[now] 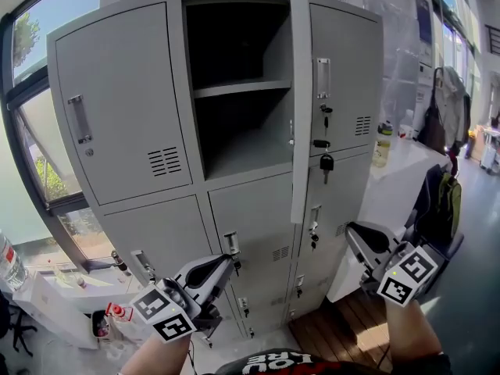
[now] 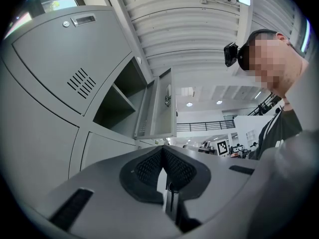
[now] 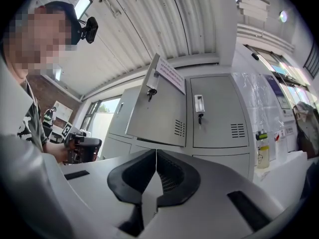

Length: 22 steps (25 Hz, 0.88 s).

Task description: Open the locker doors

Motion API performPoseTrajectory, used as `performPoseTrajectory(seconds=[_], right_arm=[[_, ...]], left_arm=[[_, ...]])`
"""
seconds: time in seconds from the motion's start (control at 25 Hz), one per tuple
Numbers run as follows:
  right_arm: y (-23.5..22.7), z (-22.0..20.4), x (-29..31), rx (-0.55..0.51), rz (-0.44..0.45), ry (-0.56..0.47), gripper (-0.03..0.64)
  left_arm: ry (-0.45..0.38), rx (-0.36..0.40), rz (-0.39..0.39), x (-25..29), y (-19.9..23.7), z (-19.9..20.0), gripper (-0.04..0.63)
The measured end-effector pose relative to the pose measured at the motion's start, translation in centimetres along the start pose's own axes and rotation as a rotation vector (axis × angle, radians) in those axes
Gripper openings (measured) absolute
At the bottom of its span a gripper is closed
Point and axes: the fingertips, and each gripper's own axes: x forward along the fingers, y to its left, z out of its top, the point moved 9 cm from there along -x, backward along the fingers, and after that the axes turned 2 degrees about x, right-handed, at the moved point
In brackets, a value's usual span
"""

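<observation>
Sunlit windows (image 1: 47,30) on the left, and the grey lockers (image 1: 117,108) stand straight ahead: upper middle door (image 1: 300,116) swung wide, its neighbours closed. Low and near, left hand-held gripper (image 1: 225,266) and right hand-held gripper (image 1: 353,233) are both pinched together, holding nothing.

Grey locker (image 1: 125,116), top-middle door (image 1: 299,100) open

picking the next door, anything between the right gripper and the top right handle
Nothing visible: the right gripper is low, clear air up to the top right handle; the open middle door hangs just left.
</observation>
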Motion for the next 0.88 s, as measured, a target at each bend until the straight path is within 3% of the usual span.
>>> performPoseTrajectory(seconds=[0.28,0.48,0.88], right_arm=[[0.7,3.1,1.5,-0.071,-0.060,0.014,0.035],[-0.3,5.3,2.5,-0.126,-0.057,0.018,0.037],[-7.4,9.1,5.8,-0.250,0.076,-0.033,0.037]], left_arm=[[0.037,-0.005,-0.067,-0.9,0.7,1.4,0.005],[0.043,-0.015,-0.076,-0.8,0.0,1.6,0.005],[0.022,0.038,0.029,3.4,-4.1,0.4,0.005]])
